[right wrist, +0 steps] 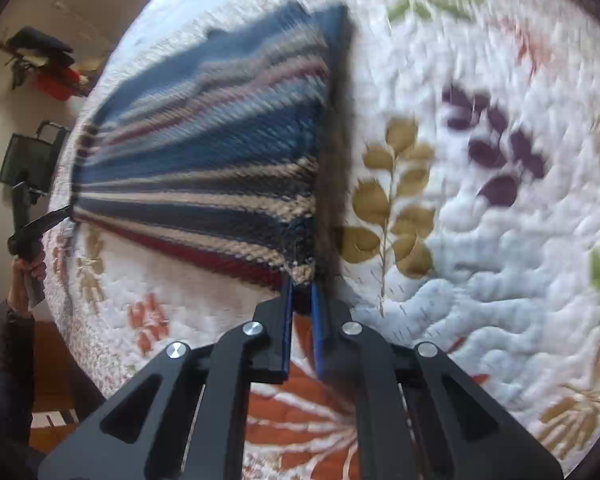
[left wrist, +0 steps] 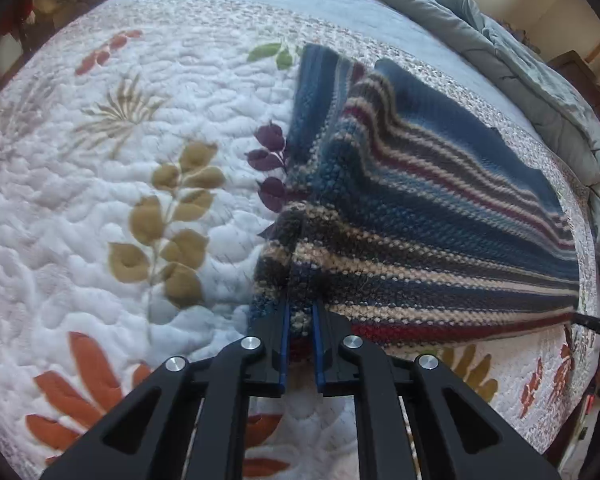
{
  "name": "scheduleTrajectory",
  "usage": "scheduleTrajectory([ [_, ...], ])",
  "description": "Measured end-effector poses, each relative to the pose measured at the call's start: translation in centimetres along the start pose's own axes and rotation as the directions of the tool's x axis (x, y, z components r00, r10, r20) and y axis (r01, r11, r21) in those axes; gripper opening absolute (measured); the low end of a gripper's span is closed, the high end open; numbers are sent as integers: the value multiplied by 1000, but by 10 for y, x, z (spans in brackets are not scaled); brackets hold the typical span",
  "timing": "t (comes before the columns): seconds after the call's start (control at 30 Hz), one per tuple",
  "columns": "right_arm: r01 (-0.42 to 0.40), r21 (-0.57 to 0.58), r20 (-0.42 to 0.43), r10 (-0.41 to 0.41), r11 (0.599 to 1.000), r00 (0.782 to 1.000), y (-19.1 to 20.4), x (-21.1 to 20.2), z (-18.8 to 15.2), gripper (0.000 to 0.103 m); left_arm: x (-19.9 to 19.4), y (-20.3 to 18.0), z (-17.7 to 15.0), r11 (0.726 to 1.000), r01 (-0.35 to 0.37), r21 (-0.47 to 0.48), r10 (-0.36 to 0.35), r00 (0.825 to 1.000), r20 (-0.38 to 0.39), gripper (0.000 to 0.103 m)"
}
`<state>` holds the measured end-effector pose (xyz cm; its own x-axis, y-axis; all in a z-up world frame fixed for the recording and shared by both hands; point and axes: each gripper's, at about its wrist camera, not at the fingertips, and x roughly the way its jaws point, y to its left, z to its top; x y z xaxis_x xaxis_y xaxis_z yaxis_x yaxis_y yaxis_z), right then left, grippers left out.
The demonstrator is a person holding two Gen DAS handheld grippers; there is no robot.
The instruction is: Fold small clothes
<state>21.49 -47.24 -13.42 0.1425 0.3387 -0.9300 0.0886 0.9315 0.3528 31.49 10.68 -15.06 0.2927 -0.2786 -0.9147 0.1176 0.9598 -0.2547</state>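
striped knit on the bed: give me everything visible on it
The striped knit garment looks like chunky wool, banded in blue, navy, cream, grey and dark red. It lies spread on the floral quilt, its far part creased into an overlapping fold. Each near corner is pinched: the left hand-held gripper is shut on one, the right hand-held gripper on the other. What kind of garment it is cannot be told.

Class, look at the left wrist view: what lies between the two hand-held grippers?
The striped knitted garment spans it, from the left hand-held gripper to the right hand-held gripper at the frame's right edge.
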Motion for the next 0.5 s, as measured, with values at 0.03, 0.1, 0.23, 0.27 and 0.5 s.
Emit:
scheduleTrajectory([
  [0.03, -14, 10, 4, 14, 1000, 1000, -3, 3, 1, 8, 0, -1, 1, 1000, 2, -2, -2, 1000, 3, 11],
  [0.1, -37, 19, 14, 37, 999, 999, -6, 0, 0, 10, -4, -3, 2, 1000, 13, -8, -13, 1000, -1, 15],
  [0.23, -39, 28, 46, 38, 999, 998, -12, -27, -4, 54, -26, 4, 1, 993, 87, -78, -88, 996, -9, 53],
  [0.27, -44, 29, 69, 42, 999, 997, -13, -37, -6, 60, -33, 6, 0, 990, 102, -94, -103, 995, -3, 65],
  [0.5, -157, 110, 105, 145, 981, 984, -27, -48, 14, 79, -13, 13, 6, 977, 134, -163, -145, 988, -58, 82],
])
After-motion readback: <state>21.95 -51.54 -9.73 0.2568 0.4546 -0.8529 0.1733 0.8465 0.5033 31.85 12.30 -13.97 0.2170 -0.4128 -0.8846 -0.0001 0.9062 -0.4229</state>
